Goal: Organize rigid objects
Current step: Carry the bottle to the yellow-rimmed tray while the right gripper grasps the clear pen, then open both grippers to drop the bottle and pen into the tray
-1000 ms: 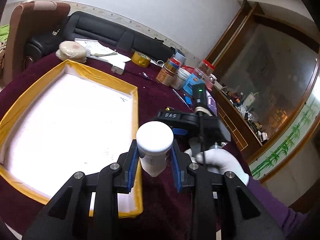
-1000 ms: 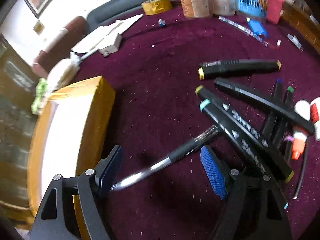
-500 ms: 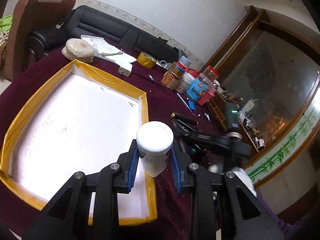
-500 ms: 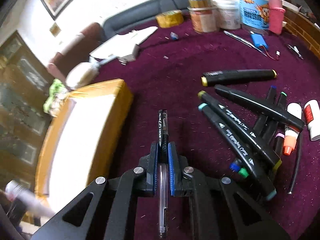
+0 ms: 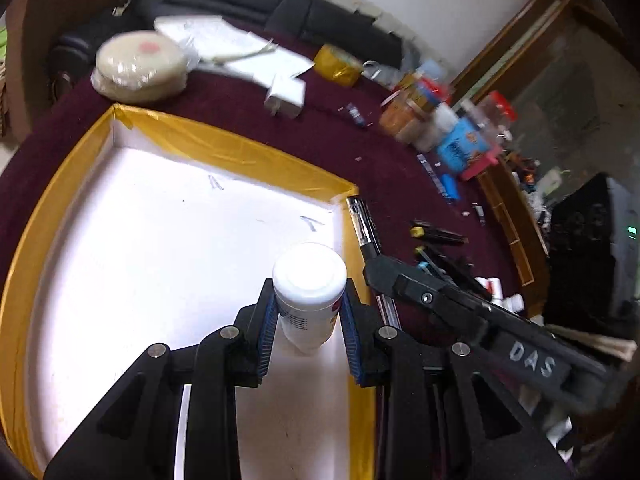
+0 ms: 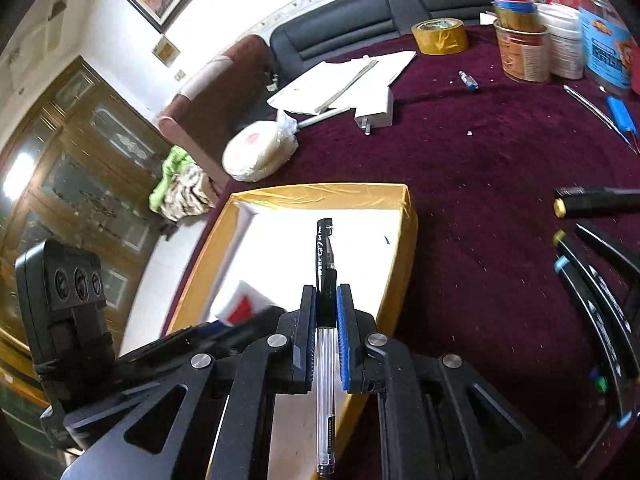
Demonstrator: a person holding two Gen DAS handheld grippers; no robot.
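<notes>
A white bottle (image 5: pixel 309 296) with a round cap stands upright between the blue pads of my left gripper (image 5: pixel 309 320), which is shut on it above the white floor of the yellow-taped tray (image 5: pixel 240 152). My right gripper (image 6: pixel 325 312) is shut on a black-capped clear pen (image 6: pixel 325 264), held above the tray's (image 6: pixel 320 194) right part. In the left wrist view the right gripper (image 5: pixel 372 268) with the pen (image 5: pixel 362 224) hangs just right of the bottle, over the tray's right rim. The right wrist view has the bottle (image 6: pixel 242 304) blurred at lower left.
Several black markers (image 6: pixel 592 276) lie on the maroon tablecloth right of the tray. Jars and tubs (image 6: pixel 536 44), a yellow tape roll (image 6: pixel 440 35), a white charger (image 6: pixel 376 114), papers and a wrapped round cake (image 6: pixel 256 154) sit further back. A sofa runs behind the table.
My right gripper shut on the pen, lifted it off the cloth and carried it left over the tray. My left gripper carried the bottle further over the tray floor.
</notes>
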